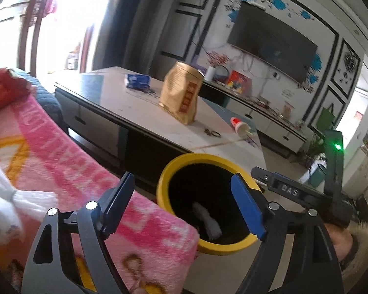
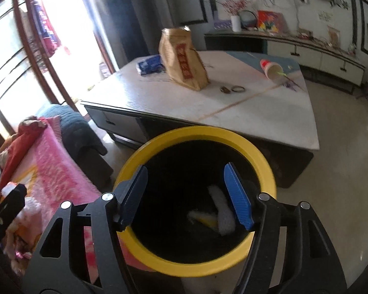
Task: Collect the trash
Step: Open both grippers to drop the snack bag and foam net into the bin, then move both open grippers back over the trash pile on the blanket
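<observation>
While the right gripper hovered over the yellow-rimmed bin, its fingers were spread and empty. White trash lay inside the bin. Beside the pink blanket, the left gripper was also spread, holding nothing.

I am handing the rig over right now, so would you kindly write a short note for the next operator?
Left tongs: open, empty, over the sofa edge beside the bin.
Right tongs: open, empty, directly above the bin mouth.
Yellow-rimmed bin: on the floor between the pink blanket and the coffee table. Already inside: a white scrap and a yellowish piece.
Left to collect, probably: the tipped paper cup on the table, perhaps the blue packet and white wrappers on the blanket. The gold bag stands upright; check whether it is trash.
</observation>
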Tool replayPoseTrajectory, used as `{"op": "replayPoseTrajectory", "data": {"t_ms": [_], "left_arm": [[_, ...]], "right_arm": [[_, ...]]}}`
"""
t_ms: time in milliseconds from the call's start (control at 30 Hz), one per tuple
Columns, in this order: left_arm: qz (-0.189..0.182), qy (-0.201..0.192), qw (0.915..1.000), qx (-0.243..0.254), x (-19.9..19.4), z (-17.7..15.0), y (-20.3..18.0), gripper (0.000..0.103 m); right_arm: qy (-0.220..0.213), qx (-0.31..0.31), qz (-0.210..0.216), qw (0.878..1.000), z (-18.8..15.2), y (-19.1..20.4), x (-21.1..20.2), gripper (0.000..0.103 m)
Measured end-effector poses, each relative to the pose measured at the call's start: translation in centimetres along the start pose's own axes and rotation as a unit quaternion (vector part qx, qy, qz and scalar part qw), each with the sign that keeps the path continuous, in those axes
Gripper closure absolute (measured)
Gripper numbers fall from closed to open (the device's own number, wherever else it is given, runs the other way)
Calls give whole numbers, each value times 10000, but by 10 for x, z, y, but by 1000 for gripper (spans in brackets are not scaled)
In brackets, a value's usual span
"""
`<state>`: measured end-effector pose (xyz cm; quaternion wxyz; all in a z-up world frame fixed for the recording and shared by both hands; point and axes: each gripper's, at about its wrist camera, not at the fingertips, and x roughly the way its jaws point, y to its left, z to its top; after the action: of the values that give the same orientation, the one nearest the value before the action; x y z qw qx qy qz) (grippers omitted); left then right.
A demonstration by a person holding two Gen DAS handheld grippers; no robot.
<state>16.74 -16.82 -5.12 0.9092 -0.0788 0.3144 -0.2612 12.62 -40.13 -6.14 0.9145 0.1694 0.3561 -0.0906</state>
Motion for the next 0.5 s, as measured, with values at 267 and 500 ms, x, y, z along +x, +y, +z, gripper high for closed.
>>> {"op": "replayPoseTrajectory", "data": {"t_ms": [267, 500], "left_arm": [[292, -273, 9991, -170, -29, 7, 21, 20], [509, -477, 9970, -338, -58, 7, 39, 16]], "right_arm": [[-405, -480, 364, 9974, -2, 40, -24, 37], [-525, -757, 686, 9934, -7, 69, -39, 34]]}}
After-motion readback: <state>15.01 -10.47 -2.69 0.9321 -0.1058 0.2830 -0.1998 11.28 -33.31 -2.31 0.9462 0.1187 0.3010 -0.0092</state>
